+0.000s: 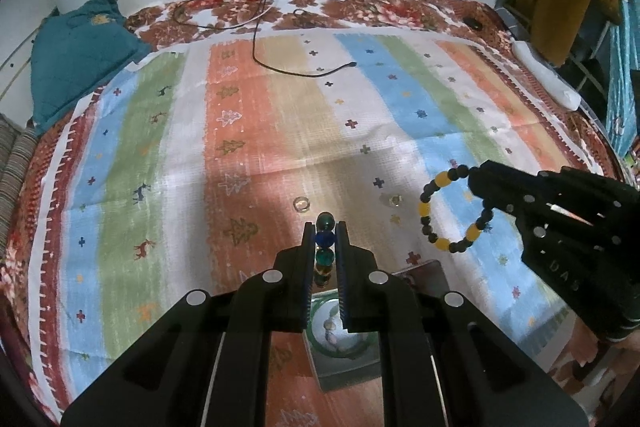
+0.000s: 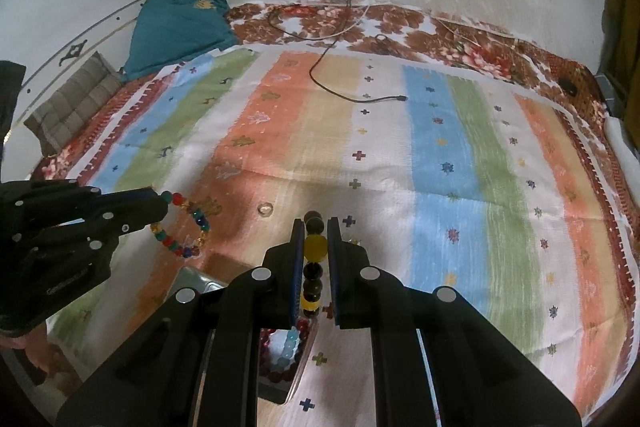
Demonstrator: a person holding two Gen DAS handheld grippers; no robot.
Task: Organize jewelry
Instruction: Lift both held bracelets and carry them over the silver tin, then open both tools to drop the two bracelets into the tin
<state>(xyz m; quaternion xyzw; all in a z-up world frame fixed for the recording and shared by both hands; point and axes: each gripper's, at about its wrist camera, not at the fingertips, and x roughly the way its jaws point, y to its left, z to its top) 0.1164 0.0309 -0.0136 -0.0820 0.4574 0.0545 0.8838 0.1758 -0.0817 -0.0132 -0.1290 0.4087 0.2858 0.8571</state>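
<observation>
Both tools pinch bracelets: left tool (image 1: pixel 325 233) the multicolour bracelet (image 2: pixel 188 231), right tool (image 2: pixel 316 227) the black-and-yellow bracelet (image 1: pixel 452 211); lower slowly into the tray (image 1: pixel 430 269) near.

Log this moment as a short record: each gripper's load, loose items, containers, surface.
left gripper: shut on multicolour bracelet
right gripper: shut on yellow-black bracelet
loose items: clear ring and second small clear piece on cloth
containers: tray below left gripper, holding green bangle; dish below right gripper, with red beads
surface: striped cloth
</observation>
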